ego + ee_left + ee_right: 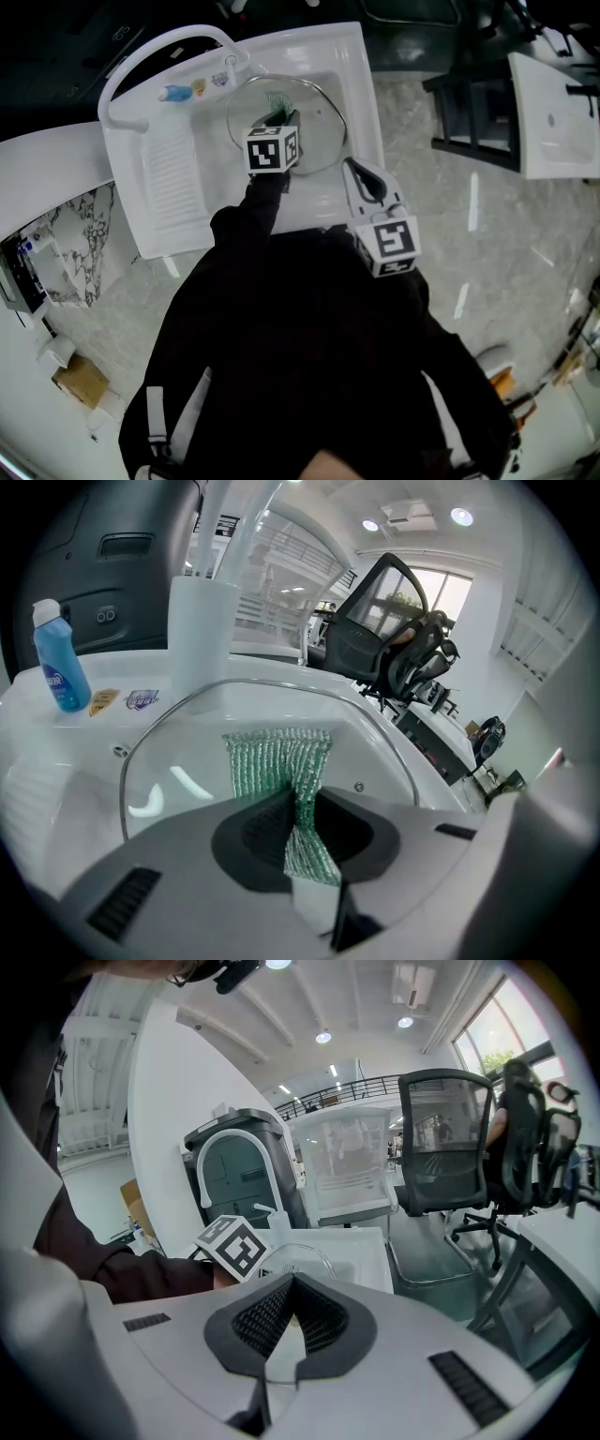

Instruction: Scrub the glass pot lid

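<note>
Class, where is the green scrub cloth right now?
In the left gripper view the green scrub cloth is pinched in the left gripper, its free end spread over the glass lid in the sink.

Grey marbled floor [441,178] is spreading to the right, where a white basin unit [553,112] is standing far off. A black office chair [445,1138] is sitting by a bright window [506,1030]; round ceiling lights [460,516] are glowing overhead.

glass lid [321,134] partly behind left gripper [281,117]

Faucet [155,46] and bottle [174,93] near lid [323,131] rim
</note>
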### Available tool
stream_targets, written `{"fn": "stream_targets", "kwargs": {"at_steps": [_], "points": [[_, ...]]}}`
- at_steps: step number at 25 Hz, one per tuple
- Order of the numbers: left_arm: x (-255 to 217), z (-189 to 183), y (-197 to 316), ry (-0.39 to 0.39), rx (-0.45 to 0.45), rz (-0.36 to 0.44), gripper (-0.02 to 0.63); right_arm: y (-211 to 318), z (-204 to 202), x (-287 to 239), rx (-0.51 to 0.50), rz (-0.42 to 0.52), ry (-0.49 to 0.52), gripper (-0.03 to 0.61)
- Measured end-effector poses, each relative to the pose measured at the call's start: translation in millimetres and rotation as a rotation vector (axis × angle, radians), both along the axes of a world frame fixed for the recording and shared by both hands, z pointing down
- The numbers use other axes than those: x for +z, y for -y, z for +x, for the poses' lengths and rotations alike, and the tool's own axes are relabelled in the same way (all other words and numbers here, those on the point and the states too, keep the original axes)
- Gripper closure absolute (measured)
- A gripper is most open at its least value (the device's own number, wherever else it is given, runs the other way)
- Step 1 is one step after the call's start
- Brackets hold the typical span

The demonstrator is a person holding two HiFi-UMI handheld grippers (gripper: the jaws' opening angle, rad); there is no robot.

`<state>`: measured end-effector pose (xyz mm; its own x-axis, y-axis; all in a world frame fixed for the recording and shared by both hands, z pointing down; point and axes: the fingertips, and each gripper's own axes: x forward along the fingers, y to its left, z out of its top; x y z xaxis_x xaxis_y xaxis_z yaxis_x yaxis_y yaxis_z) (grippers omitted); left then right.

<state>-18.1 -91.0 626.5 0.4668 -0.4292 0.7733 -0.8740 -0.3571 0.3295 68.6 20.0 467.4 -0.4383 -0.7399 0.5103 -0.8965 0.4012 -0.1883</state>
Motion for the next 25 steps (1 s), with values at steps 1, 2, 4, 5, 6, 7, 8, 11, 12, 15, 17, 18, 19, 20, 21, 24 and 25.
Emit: {"fn": "stream_targets", "kwargs": {"at_steps": [1, 2, 4, 5, 6, 7, 8, 11, 12, 15, 17, 18, 19, 20, 21, 24, 25], "points": [[0, 1, 0, 0.002, 0.001, 0.001, 0.551, -1, 1, 0, 0.002, 0.000, 0.000, 0.577], [0, 2, -1, 0.004, 0.003, 0.002, 0.552, -1, 2, -1, 0.004, 0.000, 0.000, 0.577], [-1, 3, -1, 0.007, 0.005, 0.002, 0.551, -3, 5, -1, -0.001, -0.004, -0.003, 0.576], [-1, 4, -2, 0.007, 0.006, 0.001, 0.552, -4, 6, -1, -0.002, -0.007, -0.004, 0.577], [-1, 5, -2, 0.007, 0.008, 0.000, 0.551, -4, 7, 0, -0.002, -0.008, -0.004, 0.577], [-1, 7, -3, 0.007, 0.010, 0.000, 0.552, -5, 8, 0, -0.001, -0.009, -0.003, 0.576], [-1, 9, -3, 0.008, 0.013, -0.001, 0.551, -5, 9, 0, -0.001, -0.010, -0.003, 0.576], [-1, 13, -4, 0.012, 0.016, 0.000, 0.551, -5, 11, 0, -0.001, -0.010, -0.003, 0.576], [-1, 14, -5, 0.014, 0.017, 0.001, 0.551, -5, 12, 0, -0.001, -0.009, -0.002, 0.577], [-2, 18, -5, 0.015, 0.021, 0.001, 0.552, -4, 16, -1, 0.001, -0.003, 0.001, 0.576], [-2, 20, -7, 0.016, 0.026, 0.000, 0.551, -2, 17, -3, 0.013, 0.002, 0.013, 0.577], [-2, 21, -8, 0.015, 0.027, -0.002, 0.551, -2, 17, -4, 0.014, 0.002, 0.017, 0.577], [-3, 22, -8, 0.014, 0.027, -0.004, 0.551, -2, 18, -4, 0.012, 0.000, 0.018, 0.577], [-3, 24, -9, 0.012, 0.028, -0.005, 0.552, -2, 18, -5, 0.015, 0.000, 0.024, 0.577], [-4, 26, -10, 0.009, 0.029, -0.006, 0.551, -1, 19, -7, 0.021, 0.004, 0.034, 0.577], [-4, 31, -12, 0.009, 0.034, -0.006, 0.552, -2, 21, -8, 0.025, 0.006, 0.037, 0.577], [-4, 32, -13, 0.010, 0.035, -0.006, 0.551, -3, 22, -7, 0.026, 0.005, 0.038, 0.577]]}}
